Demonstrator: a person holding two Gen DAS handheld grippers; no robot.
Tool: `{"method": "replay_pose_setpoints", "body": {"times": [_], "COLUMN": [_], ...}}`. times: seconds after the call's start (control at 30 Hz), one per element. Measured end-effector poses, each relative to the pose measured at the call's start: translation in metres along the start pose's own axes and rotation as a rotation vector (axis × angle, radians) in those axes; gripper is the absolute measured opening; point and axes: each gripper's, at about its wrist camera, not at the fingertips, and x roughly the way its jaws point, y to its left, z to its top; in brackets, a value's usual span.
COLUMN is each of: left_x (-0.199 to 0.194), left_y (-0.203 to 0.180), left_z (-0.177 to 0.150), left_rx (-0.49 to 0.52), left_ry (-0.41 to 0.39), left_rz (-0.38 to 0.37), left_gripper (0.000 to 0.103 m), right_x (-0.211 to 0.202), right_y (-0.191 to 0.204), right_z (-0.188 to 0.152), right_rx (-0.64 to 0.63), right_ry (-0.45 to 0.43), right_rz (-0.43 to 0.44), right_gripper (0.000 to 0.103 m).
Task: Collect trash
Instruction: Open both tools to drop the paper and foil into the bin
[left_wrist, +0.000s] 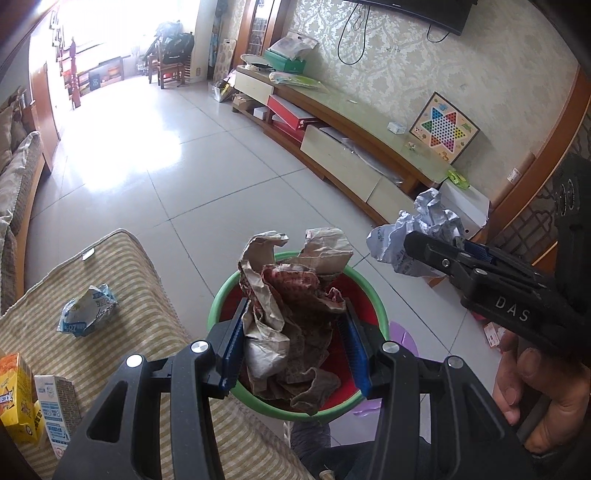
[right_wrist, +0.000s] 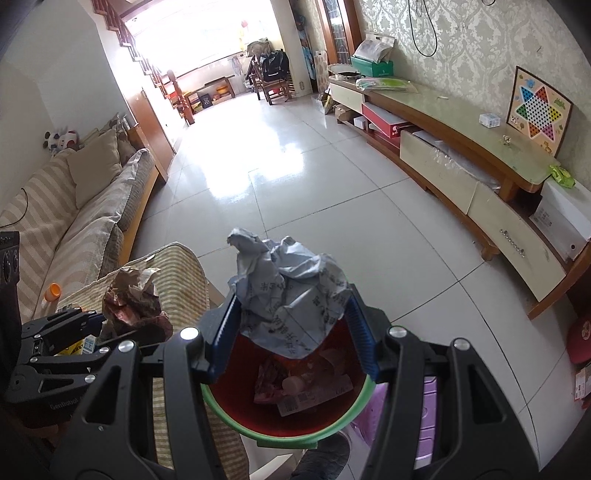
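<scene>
My left gripper (left_wrist: 293, 332) is shut on a crumpled brown paper bag (left_wrist: 291, 295) and holds it over a red bin with a green rim (left_wrist: 221, 295). My right gripper (right_wrist: 291, 328) is shut on a crumpled grey-white printed paper (right_wrist: 288, 291) above the same bin (right_wrist: 280, 437), which holds several scraps. The right gripper (left_wrist: 436, 251) and its paper (left_wrist: 417, 229) also show in the left wrist view. The left gripper (right_wrist: 99, 321) with the brown bag (right_wrist: 133, 299) also shows in the right wrist view. A crumpled blue-white wrapper (left_wrist: 88, 310) lies on the striped cushion (left_wrist: 129, 280).
Yellow (left_wrist: 14, 395) and white (left_wrist: 55, 410) cartons stand at the cushion's near left. A sofa (right_wrist: 66, 221) runs along the left wall, a long TV cabinet (right_wrist: 461, 155) along the right. A purple stool (right_wrist: 424, 417) stands by the bin. Tiled floor lies between.
</scene>
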Motion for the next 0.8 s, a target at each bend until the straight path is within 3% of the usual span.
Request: {"method": "replay_pose_setpoints", "body": {"times": [0.47,0.8], "left_x": [0.015,0.013], "left_y": [-0.009,-0.004], "left_z": [0.006,0.004], "left_rx": [0.027,0.012], "left_ry": [0.016,-0.001], "left_rz": [-0.014,-0.02], "left_gripper": [0.047,0.082], "right_x": [0.011,0.017], "right_y": [-0.003,-0.006], "right_z": [0.004,0.005], "right_rx": [-0.003,-0.002], "right_ry": [0.011,0.014], "right_rz": [0.011,0.01], "right_gripper": [0.053,0.054]}}
